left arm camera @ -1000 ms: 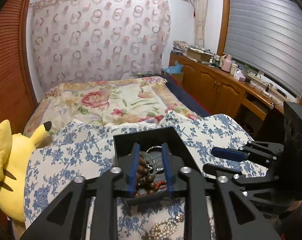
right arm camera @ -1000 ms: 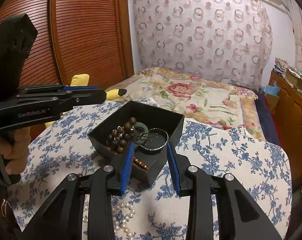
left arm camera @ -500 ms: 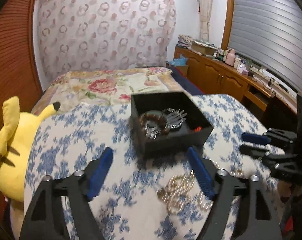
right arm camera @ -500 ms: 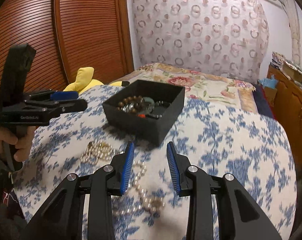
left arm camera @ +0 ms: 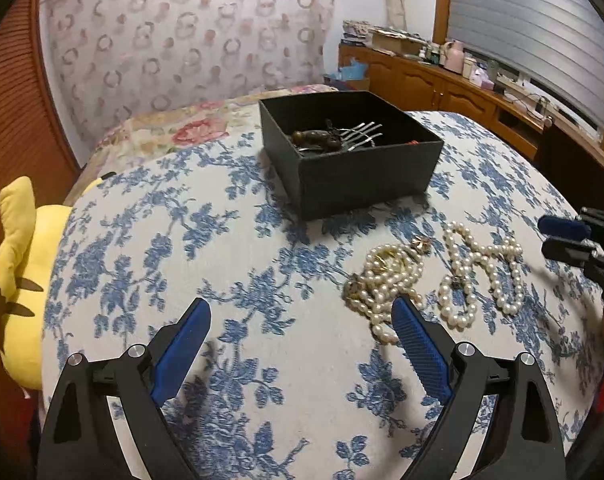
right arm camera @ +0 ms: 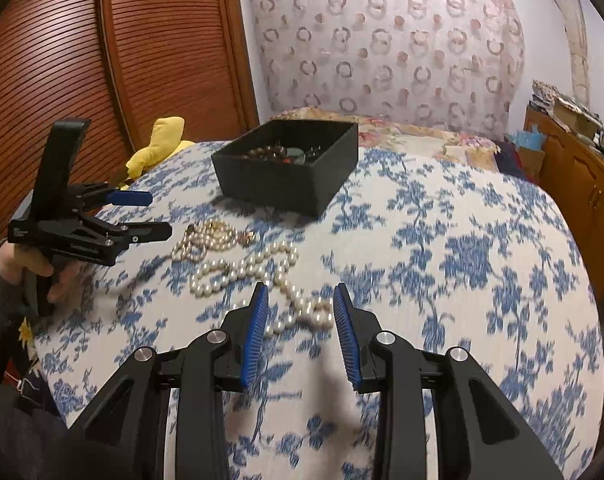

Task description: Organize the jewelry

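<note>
A black box (left arm camera: 354,152) holding dark beads and a silver bangle sits on the blue-flowered cloth; it also shows in the right wrist view (right arm camera: 290,168). Two pearl necklaces lie in front of it: a cream bunched one (left arm camera: 382,280) (right arm camera: 210,240) and a white looped one (left arm camera: 482,272) (right arm camera: 254,272). My left gripper (left arm camera: 302,316) is wide open and empty, near the cream necklace. My right gripper (right arm camera: 300,300) is open and empty, its tips around the near end of the white necklace.
A yellow plush toy (left arm camera: 18,280) lies at the table's left edge. A flowered bed (right arm camera: 422,136) lies beyond the table. Wooden cabinets (left arm camera: 442,84) run along the right wall. A slatted wooden door (right arm camera: 102,60) is on the left.
Both grippers have drawn back from the black box toward me. The left gripper opened wide after being narrow over the box. The pearl necklaces have come into view.
</note>
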`<action>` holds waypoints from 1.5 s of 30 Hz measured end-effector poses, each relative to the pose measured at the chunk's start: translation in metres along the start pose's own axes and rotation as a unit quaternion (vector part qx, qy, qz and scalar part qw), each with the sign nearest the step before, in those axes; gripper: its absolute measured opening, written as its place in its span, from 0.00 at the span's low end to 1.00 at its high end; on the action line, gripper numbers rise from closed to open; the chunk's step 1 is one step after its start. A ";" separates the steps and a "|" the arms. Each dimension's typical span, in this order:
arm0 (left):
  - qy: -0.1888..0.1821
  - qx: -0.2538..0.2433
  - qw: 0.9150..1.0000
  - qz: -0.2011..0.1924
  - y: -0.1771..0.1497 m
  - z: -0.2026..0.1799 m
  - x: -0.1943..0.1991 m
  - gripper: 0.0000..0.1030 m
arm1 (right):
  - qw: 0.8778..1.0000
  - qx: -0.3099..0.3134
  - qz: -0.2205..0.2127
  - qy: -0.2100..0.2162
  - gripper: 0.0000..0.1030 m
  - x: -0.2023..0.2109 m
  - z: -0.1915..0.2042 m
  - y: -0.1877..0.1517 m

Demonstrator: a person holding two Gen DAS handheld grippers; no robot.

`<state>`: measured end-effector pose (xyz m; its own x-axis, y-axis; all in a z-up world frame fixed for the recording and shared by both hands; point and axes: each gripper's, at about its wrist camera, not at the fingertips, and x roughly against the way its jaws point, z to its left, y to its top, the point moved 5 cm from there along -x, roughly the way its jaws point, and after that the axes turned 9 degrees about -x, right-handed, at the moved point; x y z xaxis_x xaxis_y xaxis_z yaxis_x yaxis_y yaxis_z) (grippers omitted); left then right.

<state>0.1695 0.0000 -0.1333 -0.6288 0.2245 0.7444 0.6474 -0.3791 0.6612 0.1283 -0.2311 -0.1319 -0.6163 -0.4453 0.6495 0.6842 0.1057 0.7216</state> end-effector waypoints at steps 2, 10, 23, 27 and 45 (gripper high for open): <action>-0.020 -0.001 1.000 -0.001 -0.001 -0.006 -0.001 0.86 | 1.000 -0.006 0.002 0.003 0.35 0.003 0.001 -0.004; -0.024 -0.041 0.998 0.033 -0.004 -0.027 -0.018 0.87 | 1.000 0.016 0.017 -0.001 0.35 -0.002 0.012 -0.017; -0.018 -0.040 0.998 0.036 -0.010 -0.027 -0.016 0.93 | 1.000 0.019 0.015 0.002 0.35 0.000 0.014 -0.021; -0.025 -0.046 0.998 0.033 -0.010 -0.033 -0.013 0.85 | 1.000 0.018 0.016 0.003 0.35 0.000 0.013 -0.021; -0.072 -0.016 0.997 0.008 0.006 -0.037 -0.010 0.15 | 1.000 0.017 0.019 0.004 0.35 -0.002 0.013 -0.021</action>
<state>0.1638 -0.0382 -0.1401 -0.5483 0.3443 0.7621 0.6412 -0.4119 0.6475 0.1097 -0.2210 -0.1453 -0.5863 -0.4480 0.6749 0.6938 0.1525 0.7039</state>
